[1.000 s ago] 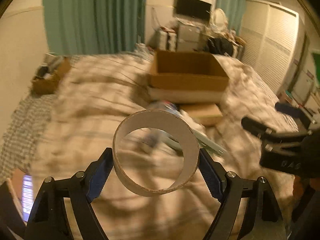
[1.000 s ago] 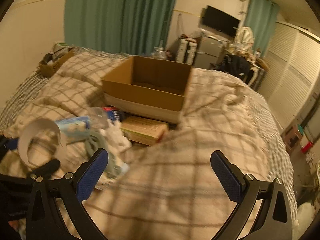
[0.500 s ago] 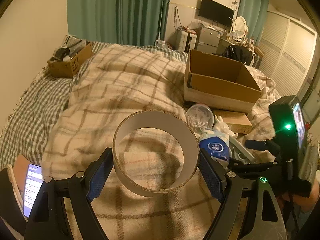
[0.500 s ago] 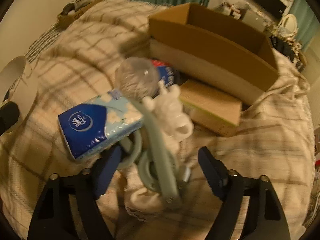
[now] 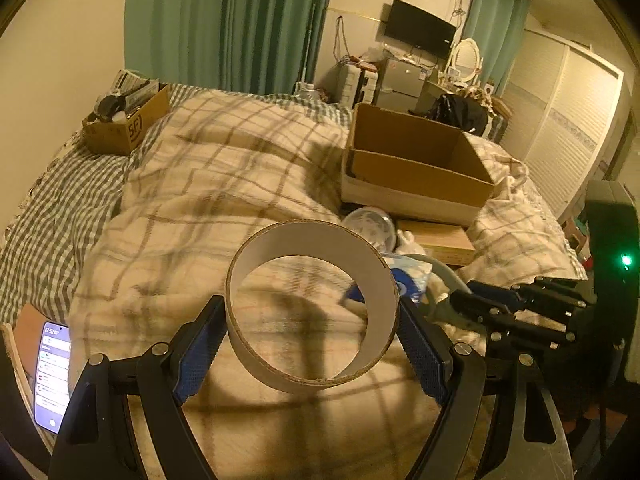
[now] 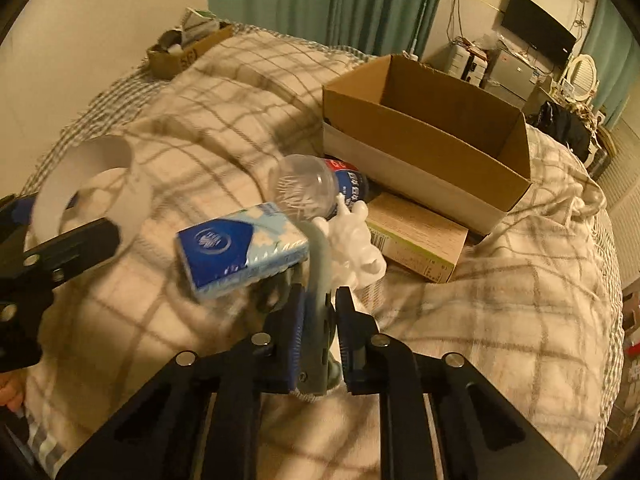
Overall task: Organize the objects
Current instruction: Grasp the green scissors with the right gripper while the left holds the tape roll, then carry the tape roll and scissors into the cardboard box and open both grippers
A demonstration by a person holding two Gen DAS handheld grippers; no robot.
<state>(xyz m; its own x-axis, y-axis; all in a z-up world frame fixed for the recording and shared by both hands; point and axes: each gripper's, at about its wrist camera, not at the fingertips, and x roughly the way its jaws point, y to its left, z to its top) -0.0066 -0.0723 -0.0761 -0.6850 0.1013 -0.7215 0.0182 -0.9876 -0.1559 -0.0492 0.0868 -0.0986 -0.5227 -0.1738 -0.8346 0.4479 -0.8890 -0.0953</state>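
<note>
Both tongs gripping things over the bed

Left tongs (image 5: pixel 312 340) clamp a cardboard ring (image 5: pixel 312 308); right tongs (image 6: pixel 318 332), nearly closed, pinch a grey hanger (image 6: pixel 318 280), tissue pack (image 6: pixel 240 252) just ahead-left.

The right gripper (image 6: pixel 320 332) was wide open a second ago, with nothing between its blue pads. Then it went down over the pile of things on the bed. Now its two fingers have come close together and pinch the gray-green hanger (image 6: pixel 318 280) near the bottom middle of the right wrist picture.

The tissue pack (image 6: pixel 242 250) sat lower and more to the left half a second ago. Now it is higher, near the middle.

In the left wrist picture, the right gripper (image 5: pixel 460 304) has moved in from the right edge, lower, close to the cardboard ring (image 5: pixel 312 306).
</note>
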